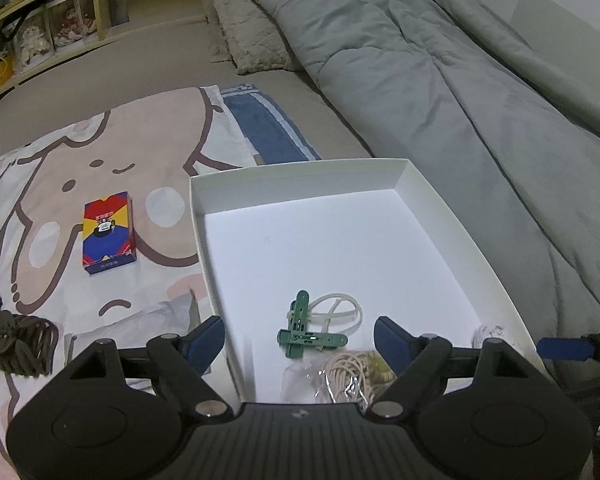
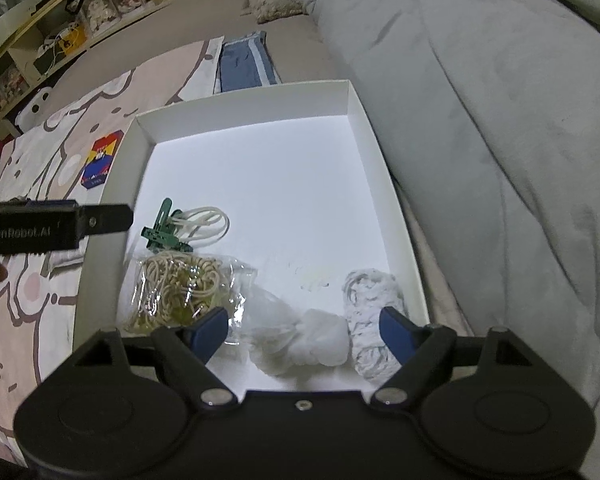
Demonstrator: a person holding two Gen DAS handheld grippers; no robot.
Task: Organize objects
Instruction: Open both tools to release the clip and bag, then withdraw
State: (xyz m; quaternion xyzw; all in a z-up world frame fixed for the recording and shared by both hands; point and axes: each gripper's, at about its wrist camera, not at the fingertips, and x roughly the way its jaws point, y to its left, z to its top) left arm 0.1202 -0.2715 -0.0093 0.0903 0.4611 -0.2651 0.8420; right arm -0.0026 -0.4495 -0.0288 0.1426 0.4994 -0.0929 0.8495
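Left wrist view shows a bed with a grey duvet (image 1: 440,92) beside a white tray (image 1: 300,176). Inside the tray lie a bag of rubber bands (image 2: 176,284), a white cord bundle (image 2: 370,320) and green clips (image 1: 304,332). Outside it, a card box (image 1: 108,234) rests on the cartoon sheet (image 1: 100,152). Both left tongs (image 1: 300,340) and right tongs (image 2: 300,330) are spread, holding nothing.

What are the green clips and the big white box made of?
The green clips look like hard, matte plastic: molded shape, even colour. The white box seems to be smooth cardboard: thin, straight folded walls, no shine. Neither is certain from looks alone.
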